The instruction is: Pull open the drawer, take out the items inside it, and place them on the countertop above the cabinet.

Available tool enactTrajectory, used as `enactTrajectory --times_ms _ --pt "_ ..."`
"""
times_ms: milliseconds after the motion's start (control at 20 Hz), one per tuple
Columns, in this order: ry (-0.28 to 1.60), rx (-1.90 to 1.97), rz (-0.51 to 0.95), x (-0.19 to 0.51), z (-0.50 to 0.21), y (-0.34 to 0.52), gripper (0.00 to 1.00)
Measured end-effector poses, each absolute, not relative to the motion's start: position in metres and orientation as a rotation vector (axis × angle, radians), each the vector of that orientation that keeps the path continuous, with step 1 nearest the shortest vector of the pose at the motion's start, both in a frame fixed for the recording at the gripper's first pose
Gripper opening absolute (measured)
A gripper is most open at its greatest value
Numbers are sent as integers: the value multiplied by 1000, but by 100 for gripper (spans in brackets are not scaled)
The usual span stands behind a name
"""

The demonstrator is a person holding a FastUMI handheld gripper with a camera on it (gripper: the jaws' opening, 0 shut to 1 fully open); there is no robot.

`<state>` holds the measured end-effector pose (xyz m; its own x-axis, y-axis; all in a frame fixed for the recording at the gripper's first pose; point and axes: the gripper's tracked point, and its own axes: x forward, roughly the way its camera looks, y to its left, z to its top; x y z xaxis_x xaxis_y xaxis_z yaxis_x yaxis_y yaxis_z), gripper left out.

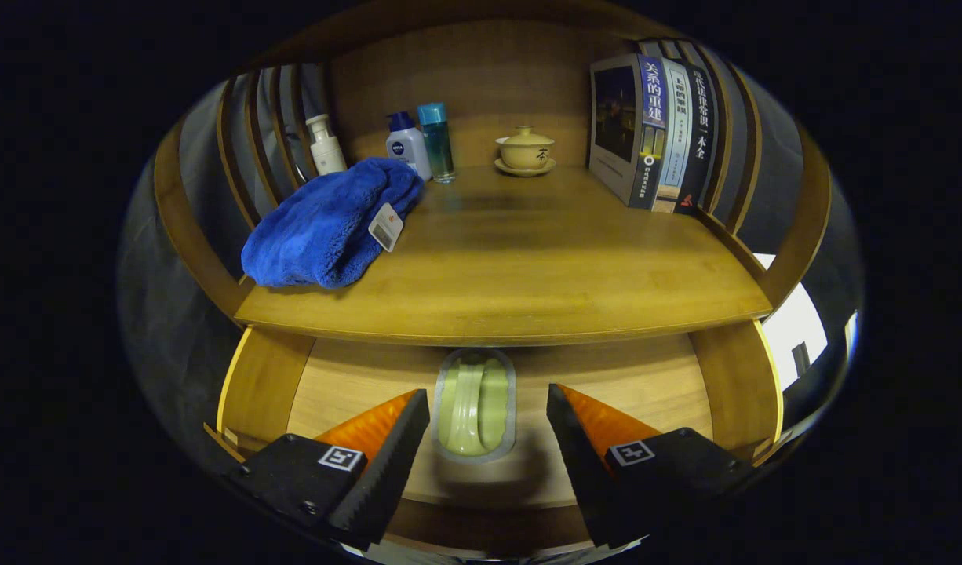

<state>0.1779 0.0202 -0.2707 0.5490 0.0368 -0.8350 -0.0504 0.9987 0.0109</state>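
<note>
Smooth wooden countertop (pixel 528 267); plush cloth towel (pixel 324 224)

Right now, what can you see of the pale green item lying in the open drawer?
The pale green packet looks like a sealed clear plastic wrapper around something soft and folded, with lengthwise ridges. It lies flat on the wooden drawer floor, lengthwise toward the back, its far end tucked under the countertop edge. The claw is open, a finger on each side of the packet, touching nothing.
</note>
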Motion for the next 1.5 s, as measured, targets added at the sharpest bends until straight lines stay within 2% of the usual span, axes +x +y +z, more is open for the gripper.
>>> enactTrajectory --times_ms 250,400,700,850,950,1050,1100,1200,1500 --pt "1033 -29 56 175 -282 22 91" --pt "1077 -62 71 172 -293 29 91" --pt "1178 -130 90 175 -323 42 85" --pt "1215 -118 81 175 -338 43 74" --pt "1179 -110 71 182 -335 40 61" --pt "1198 -104 73 178 -335 38 31" --pt "1184 -105 77 180 -334 38 31" --pt "1185 -115 91 176 -334 39 26" --pt "1127 -147 162 167 -311 48 26"
